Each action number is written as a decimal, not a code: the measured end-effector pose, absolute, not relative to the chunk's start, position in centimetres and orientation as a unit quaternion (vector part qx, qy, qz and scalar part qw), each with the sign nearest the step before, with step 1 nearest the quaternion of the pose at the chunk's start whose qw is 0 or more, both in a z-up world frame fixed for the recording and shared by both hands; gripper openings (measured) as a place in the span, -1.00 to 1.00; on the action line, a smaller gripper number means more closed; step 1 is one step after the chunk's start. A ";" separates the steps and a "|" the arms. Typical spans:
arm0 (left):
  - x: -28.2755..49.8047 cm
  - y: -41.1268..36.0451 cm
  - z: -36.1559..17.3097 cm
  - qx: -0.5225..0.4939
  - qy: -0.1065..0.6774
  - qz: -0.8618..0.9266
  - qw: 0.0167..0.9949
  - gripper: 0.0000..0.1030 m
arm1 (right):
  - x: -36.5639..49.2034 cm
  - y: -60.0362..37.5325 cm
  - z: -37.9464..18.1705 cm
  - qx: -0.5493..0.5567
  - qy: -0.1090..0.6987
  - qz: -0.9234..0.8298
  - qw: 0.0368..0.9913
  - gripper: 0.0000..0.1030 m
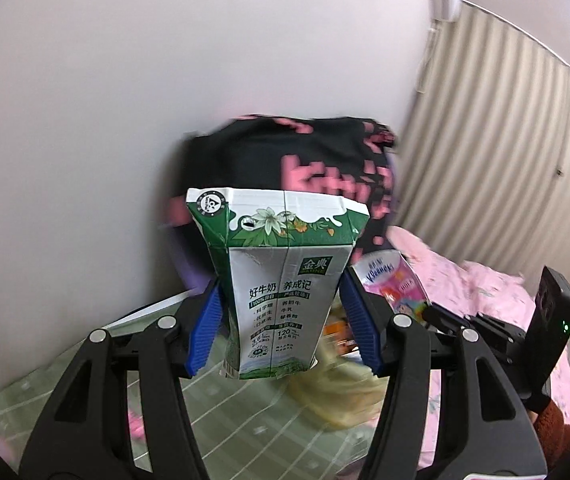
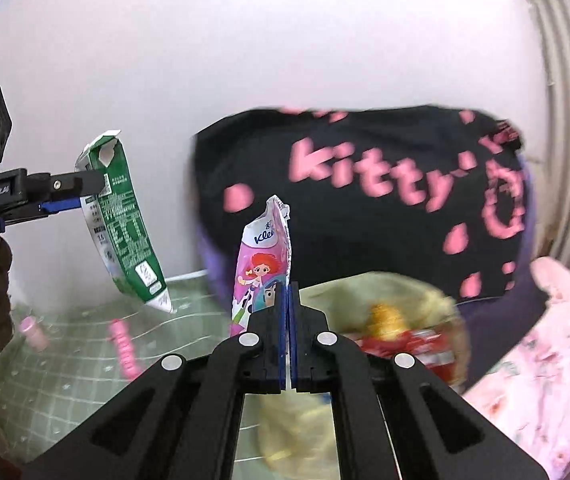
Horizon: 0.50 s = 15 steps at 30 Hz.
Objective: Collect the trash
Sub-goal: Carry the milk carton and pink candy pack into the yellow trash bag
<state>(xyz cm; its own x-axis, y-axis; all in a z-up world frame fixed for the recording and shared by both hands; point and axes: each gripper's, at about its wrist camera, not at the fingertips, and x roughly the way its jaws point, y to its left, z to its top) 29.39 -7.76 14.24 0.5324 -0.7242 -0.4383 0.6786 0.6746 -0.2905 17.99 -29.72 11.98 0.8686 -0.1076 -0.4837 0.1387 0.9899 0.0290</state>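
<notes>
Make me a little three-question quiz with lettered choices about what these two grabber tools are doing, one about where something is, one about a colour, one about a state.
1. Where is the milk carton?
A. Lying on the green mat
B. Between the fingers of the left gripper
C. Inside the black bag

2. What colour is the lettering on the black bag?
A. Pink
B. Yellow
C. White

3. How does the right gripper stand?
A. Wide open, holding nothing
B. Open around a bottle
C. Shut on the tissue packet

Answers:
1 B: the blue pads press both sides of the carton, which hangs clear above the green mat.
2 A: the word "kitty" shows in pink.
3 C: its fingers meet with the flat packet pinched between them, standing up from the tips.
</notes>
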 end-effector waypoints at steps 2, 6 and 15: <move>29.2 -10.2 14.6 -0.032 0.266 -0.422 0.866 0.06 | 17.1 -31.7 12.4 0.032 0.246 -0.086 0.965 -0.95; 29.1 -14.8 14.7 -0.018 0.265 -0.460 0.847 0.06 | 15.7 -34.8 12.5 0.035 0.246 -0.118 0.961 -0.95; 30.1 -22.4 12.1 0.007 0.303 -0.507 0.807 0.06 | 16.1 -39.0 10.2 0.050 0.281 -0.145 0.948 -0.95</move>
